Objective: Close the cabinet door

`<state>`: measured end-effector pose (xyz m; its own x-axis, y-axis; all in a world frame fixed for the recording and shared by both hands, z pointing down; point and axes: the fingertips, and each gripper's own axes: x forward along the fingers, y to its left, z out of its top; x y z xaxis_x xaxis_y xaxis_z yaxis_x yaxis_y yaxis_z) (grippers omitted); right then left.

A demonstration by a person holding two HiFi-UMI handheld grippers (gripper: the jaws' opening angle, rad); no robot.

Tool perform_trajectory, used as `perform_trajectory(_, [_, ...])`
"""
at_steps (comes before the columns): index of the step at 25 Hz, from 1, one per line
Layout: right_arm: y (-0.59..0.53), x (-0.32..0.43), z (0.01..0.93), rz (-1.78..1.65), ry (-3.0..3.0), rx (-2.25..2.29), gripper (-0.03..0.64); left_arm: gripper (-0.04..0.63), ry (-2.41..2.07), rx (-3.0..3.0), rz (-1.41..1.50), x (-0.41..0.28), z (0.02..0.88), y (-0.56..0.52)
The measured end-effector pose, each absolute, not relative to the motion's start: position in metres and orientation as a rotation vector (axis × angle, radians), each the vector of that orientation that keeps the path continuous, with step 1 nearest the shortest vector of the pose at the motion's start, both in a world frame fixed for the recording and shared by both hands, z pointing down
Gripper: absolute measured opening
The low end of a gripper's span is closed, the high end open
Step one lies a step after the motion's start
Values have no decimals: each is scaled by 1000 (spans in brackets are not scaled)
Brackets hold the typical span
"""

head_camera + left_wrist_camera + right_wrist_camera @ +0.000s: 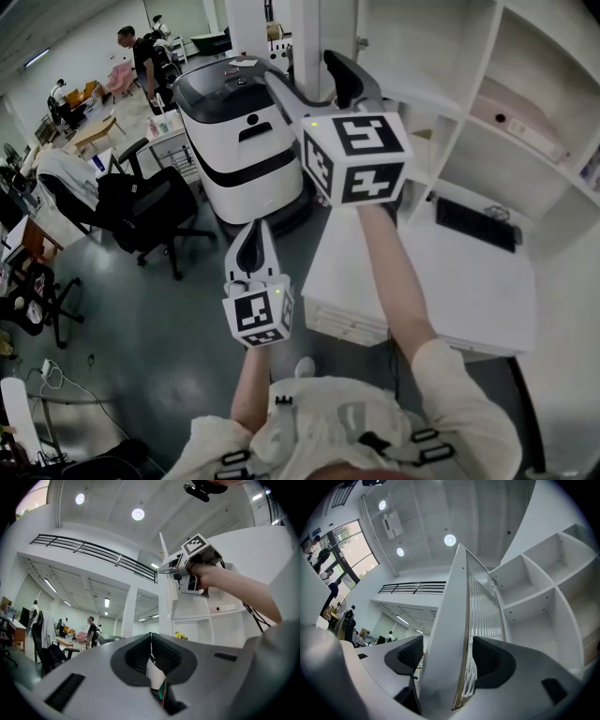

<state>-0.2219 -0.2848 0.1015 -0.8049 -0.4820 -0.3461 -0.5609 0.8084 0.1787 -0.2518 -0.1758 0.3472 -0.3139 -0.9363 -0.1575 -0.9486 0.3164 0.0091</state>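
The cabinet door [452,634] is a white frame with a ribbed glass pane [483,606]. It stands open, edge-on to me, in front of the white shelves [543,597]. My right gripper [446,660] is shut on the door's edge, one pad on each face. In the head view the right gripper [311,73] is raised at the door [305,33]. My left gripper [252,234] hangs lower at the left, shut and holding nothing. The left gripper view shows its shut jaws [150,644], the right gripper [164,569] and the door edge [165,606].
Open white shelves [450,84] fill the right. Below them a low white unit [469,291] carries a black keyboard [475,223]. A white and black machine [239,131] stands left of the door, with a black office chair [141,211] beyond. People stand far back.
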Motion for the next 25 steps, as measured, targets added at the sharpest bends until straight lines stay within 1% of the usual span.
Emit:
perform_trajectory(6, [-287,-221,103,331,2700,-775,316,6,2441,-1760,160,-255,347,-174])
perform_trajectory(8, [-288,-220,103,329,2698,-788,295,6,2435,-1762,159,-255,346,-175])
perform_trajectory(25, [-287,-206,102,343,2682,-805,267,6,2407,-1791,176,-250,342,-184])
